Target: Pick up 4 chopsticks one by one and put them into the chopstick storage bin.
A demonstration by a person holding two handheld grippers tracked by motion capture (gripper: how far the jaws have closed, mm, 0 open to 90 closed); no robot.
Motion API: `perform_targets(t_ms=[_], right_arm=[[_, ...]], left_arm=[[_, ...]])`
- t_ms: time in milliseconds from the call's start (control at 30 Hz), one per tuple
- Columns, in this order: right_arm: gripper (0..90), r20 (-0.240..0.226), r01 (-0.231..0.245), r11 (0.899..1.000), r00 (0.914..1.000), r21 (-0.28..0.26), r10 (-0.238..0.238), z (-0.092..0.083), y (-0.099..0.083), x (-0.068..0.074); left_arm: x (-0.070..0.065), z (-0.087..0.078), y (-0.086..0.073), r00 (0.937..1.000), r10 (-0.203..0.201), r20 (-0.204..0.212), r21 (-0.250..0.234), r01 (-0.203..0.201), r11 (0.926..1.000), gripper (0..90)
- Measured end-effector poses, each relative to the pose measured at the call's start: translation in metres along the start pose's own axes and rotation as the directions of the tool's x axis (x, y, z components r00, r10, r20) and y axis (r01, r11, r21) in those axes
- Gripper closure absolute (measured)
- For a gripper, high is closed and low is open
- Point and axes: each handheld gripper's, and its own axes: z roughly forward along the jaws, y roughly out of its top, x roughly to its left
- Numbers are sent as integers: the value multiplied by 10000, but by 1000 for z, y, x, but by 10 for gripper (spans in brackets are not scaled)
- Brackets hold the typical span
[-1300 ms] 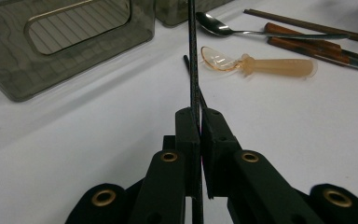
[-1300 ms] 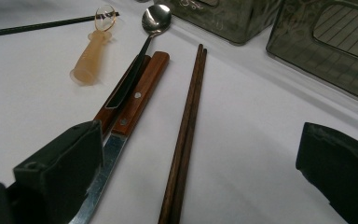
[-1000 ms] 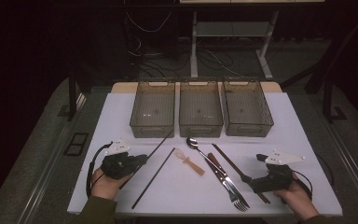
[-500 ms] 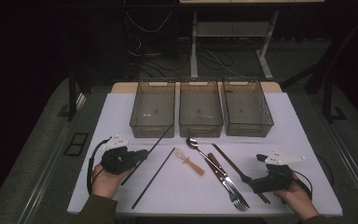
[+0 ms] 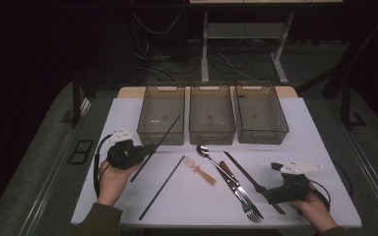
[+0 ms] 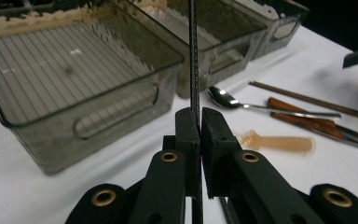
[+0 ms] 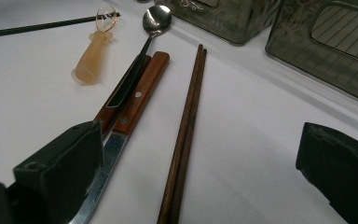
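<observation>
Left claw clamps unmarked black chopstick.

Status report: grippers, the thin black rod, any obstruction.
Left gripper shut on thin black rod, tip over left smoked-plastic bin. Right gripper open above brown wooden chopsticks. Path looks clear.

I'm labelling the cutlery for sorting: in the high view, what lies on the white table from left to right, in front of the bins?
Left gripper clamping a black chopstick → loose black chopstick → translucent small spoon → metal spoon → brown chopsticks → right gripper.
</observation>
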Motion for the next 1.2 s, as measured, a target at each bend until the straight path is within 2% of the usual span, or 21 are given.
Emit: perform_targets(t_ms=[600,900,1200], right_arm=[[11,8,-60,10000,10000,-26,60,0,0,0],[11,-24,-134,9999,9999,-20,134,-1,0,1],[11,-6,-161,9999,9999,-50,161,-1,0,1]], left_arm=[[21,21,30,9993,-338,-137,-674,328,9972,851],[30,31,40,9987,-378,-353,-841,347,9959,851],[42,38,62,9968,-519,-612,-840,466,9954,851]])
